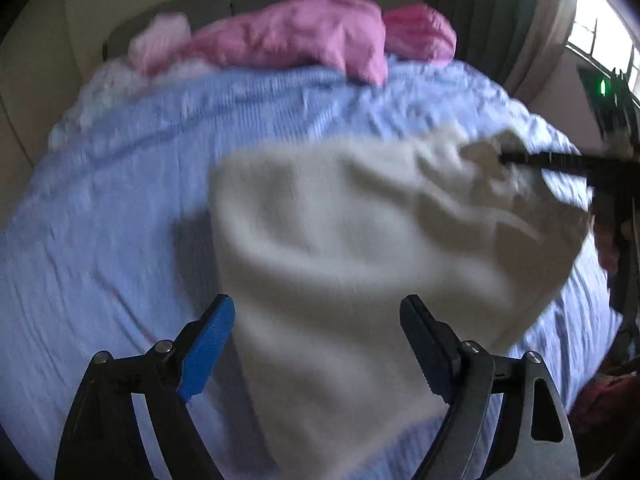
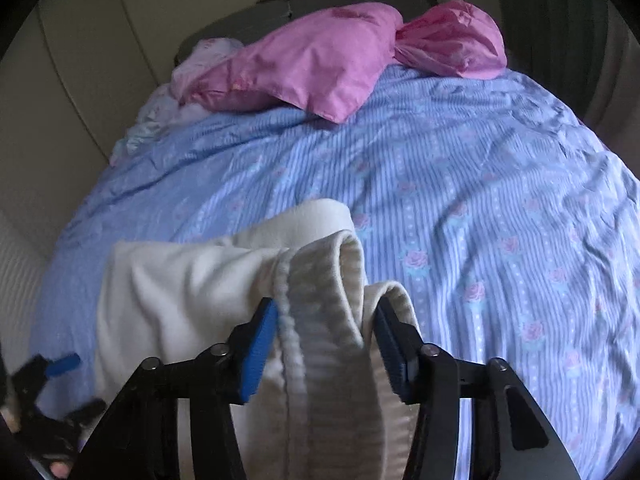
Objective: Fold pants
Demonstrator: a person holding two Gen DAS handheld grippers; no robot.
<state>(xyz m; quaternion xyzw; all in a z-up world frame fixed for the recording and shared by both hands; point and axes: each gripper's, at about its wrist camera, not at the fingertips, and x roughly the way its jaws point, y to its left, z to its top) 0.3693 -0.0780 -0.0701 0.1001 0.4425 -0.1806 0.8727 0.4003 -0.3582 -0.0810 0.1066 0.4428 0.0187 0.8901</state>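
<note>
Right gripper [image 2: 326, 340]: jaws closed onto the bunched waistband of the cream pants [image 2: 180, 280], ribbed band pinched between the blue pads. That makes it the anchor end, so the fabric can be pulled or lifted without slipping.

Left gripper [image 1: 316, 344]: jaws wide open, nothing held. It hovers over the pants near their 6 o'clock edge, cloth under the gap but not touched, probably lining up for a second grab.

Pants lie mostly flat on the blue striped bed cover [image 2: 460, 200], mid-bed. Pink pillows [image 2: 320, 68] sit at 12 o'clock, well clear of the fold area.
</note>
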